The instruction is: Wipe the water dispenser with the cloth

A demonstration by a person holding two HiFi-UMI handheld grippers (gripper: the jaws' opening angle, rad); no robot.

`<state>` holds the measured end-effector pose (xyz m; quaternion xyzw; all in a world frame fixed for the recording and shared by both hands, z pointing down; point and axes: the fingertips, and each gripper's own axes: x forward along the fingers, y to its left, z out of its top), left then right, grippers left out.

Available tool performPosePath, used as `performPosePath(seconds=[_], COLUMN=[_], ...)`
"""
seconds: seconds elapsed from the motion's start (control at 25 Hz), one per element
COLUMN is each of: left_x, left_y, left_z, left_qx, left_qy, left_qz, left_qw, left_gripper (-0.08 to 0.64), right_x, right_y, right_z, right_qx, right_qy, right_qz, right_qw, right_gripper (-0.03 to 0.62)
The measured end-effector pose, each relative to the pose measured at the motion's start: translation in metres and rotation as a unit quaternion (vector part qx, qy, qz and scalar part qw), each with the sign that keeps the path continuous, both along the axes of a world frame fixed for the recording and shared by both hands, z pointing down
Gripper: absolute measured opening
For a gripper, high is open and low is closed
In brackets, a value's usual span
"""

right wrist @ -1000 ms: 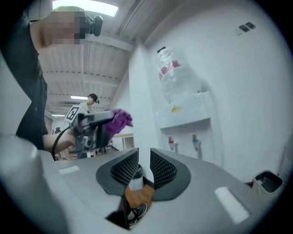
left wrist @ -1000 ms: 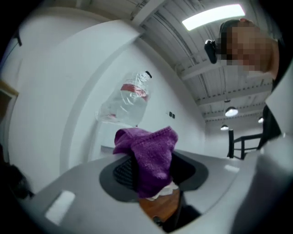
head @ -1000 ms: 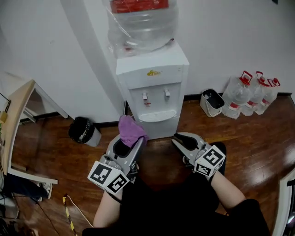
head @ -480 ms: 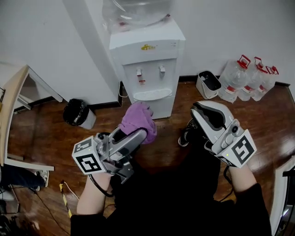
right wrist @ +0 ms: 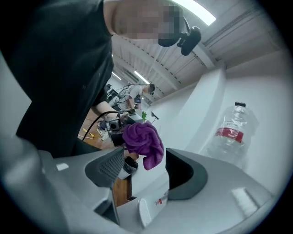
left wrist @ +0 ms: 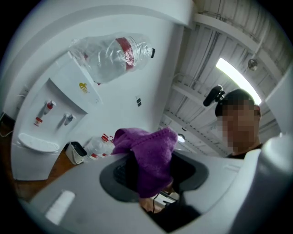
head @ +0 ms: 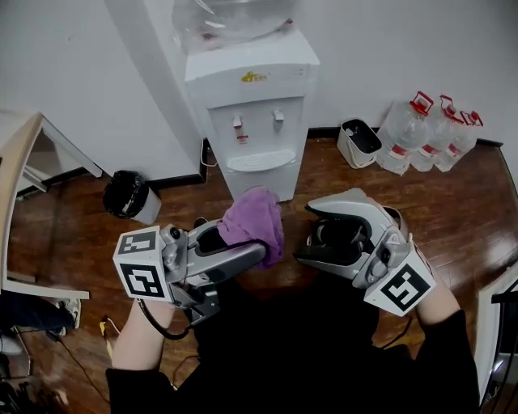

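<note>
The white water dispenser (head: 251,105) stands against the wall ahead, its bottle (head: 231,16) on top. My left gripper (head: 257,252) is shut on a bunched purple cloth (head: 255,222), held level in front of me and short of the dispenser. In the left gripper view the cloth (left wrist: 149,155) fills the gap between the jaws, with the dispenser (left wrist: 50,119) off to the left. My right gripper (head: 306,232) points left at the cloth; its jaws have just been opening and stand wide with nothing between them. In the right gripper view the cloth (right wrist: 143,139) hangs just beyond the right gripper (right wrist: 144,169).
A black bin (head: 125,196) sits left of the dispenser and a small white bin (head: 360,141) to its right. Three water bottles (head: 425,133) stand at the right wall. A desk edge (head: 16,186) is at far left. The floor is dark wood (head: 453,210).
Both grippers rose and rolled. The left one carried the cloth rightwards. The right one turned to point left at the cloth and its jaws went from shut to wide open.
</note>
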<state>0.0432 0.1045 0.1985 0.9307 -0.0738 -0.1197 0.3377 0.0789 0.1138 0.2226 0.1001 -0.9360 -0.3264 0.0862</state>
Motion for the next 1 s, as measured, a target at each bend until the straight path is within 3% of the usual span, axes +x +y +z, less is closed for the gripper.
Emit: performPosePath(seconds=[0.4, 0.48, 0.52, 0.56, 0.6, 0.64, 0.72, 0.8, 1.0], left_x=[0.005, 0.005, 0.003, 0.001, -0.003, -0.008, -0.018, -0.024, -0.04], left_y=[0.01, 0.007, 0.002, -0.004, -0.011, -0.018, -0.029, -0.036, -0.041], left_z=[0.003, 0.006, 0.009, 0.014, 0.019, 0.024, 0.03, 0.034, 0.061], left_qx=[-0.007, 0.005, 0.022, 0.048, 0.081, 0.116, 0.17, 0.199, 0.216], left_qy=[0.013, -0.001, -0.022, -0.056, -0.098, -0.139, -0.195, -0.22, -0.266], left_qz=[0.022, 0.007, -0.016, -0.05, -0.092, -0.134, -0.206, -0.255, -0.344], left_qw=[0.9997, 1.0, 0.9994, 0.996, 0.9876, 0.9742, 0.9436, 0.9203, 0.8742], left_gripper=[0.204, 0.204, 0.204, 0.204, 0.204, 0.204, 0.204, 0.204, 0.204], right_x=[-0.006, -0.003, 0.0, 0.005, 0.012, 0.018, 0.032, 0.04, 0.045], right_y=[0.008, 0.0, -0.008, -0.019, -0.033, -0.048, -0.075, -0.093, -0.106], right_z=[0.0, -0.002, -0.003, -0.004, -0.002, 0.003, 0.02, 0.039, 0.073], right_qx=[-0.001, -0.036, -0.076, -0.131, -0.193, -0.256, -0.365, -0.421, -0.494], right_qy=[-0.007, -0.035, -0.065, -0.106, -0.153, -0.199, -0.272, -0.312, -0.361], right_qz=[-0.016, -0.001, 0.017, 0.042, 0.068, 0.092, 0.133, 0.168, 0.205], right_qw=[1.0, 0.999, 0.995, 0.985, 0.967, 0.941, 0.88, 0.835, 0.764], right_gripper=[0.299, 0.297, 0.256, 0.199, 0.15, 0.121, 0.093, 0.087, 0.087])
